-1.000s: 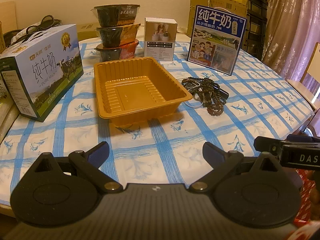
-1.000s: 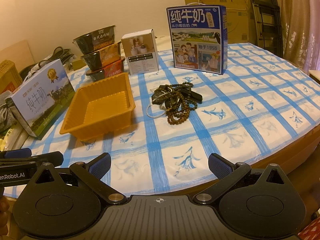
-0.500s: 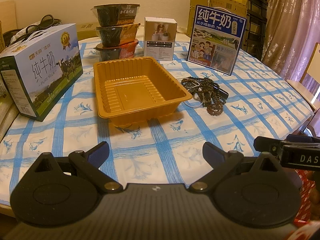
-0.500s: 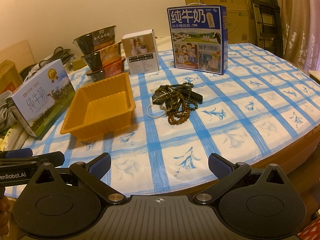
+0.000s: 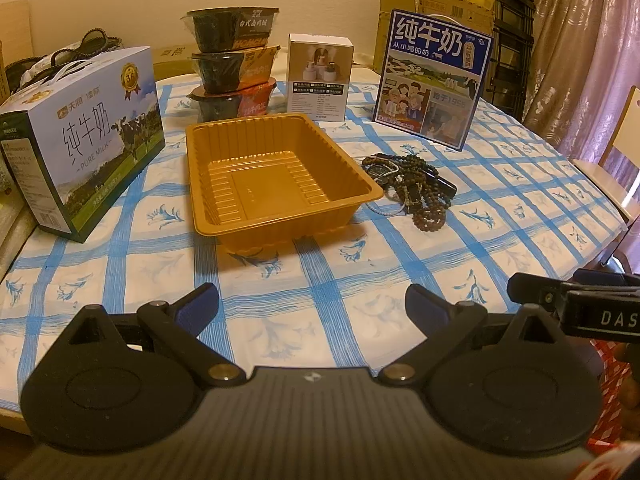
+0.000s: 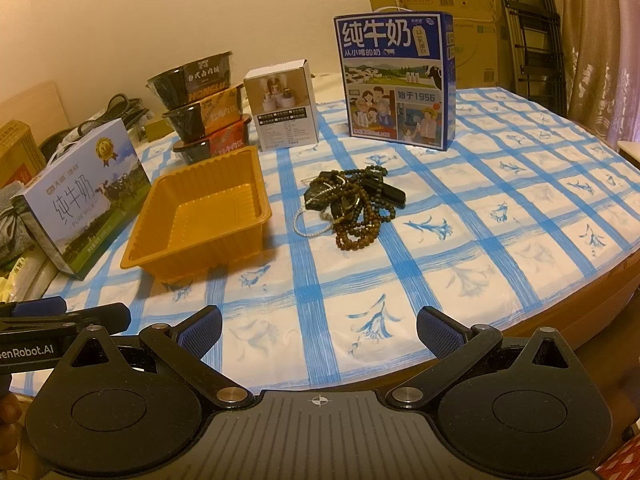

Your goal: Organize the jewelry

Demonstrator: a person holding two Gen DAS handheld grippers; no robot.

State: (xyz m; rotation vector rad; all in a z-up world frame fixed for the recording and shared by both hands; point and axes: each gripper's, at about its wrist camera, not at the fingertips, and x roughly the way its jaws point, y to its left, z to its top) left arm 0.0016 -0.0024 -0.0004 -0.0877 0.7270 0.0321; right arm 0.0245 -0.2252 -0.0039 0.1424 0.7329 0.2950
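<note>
Both of my grippers have their jaws wide apart and hold nothing. My left gripper (image 5: 312,300) and my right gripper (image 6: 320,328) hang over the near edge of the table (image 6: 520,240), well apart from the orange tray (image 5: 276,176).

That tray is my landmark. It has nothing in it. Just beside the tray, on its right, lies the jewelry pile (image 6: 352,204). I see brown bead strings, dark bead strings, a thin white loop and some black bits, all tangled in one heap. The heap looks very close to the tray's right wall, but I cannot tell if it touches.

Behind the tray stand the stacked bowls (image 5: 232,68) and a small white box (image 5: 320,76). A milk box (image 5: 84,140) stands to the tray's left, and a blue milk box (image 6: 396,80) stands behind the pile.

What could go wrong, I think: the strings are knotted, so if I pinch one, the others may drag along and drop on the cloth. The tray looks light, so a bump could push it away. Round beads could slip out of my jaws.
</note>
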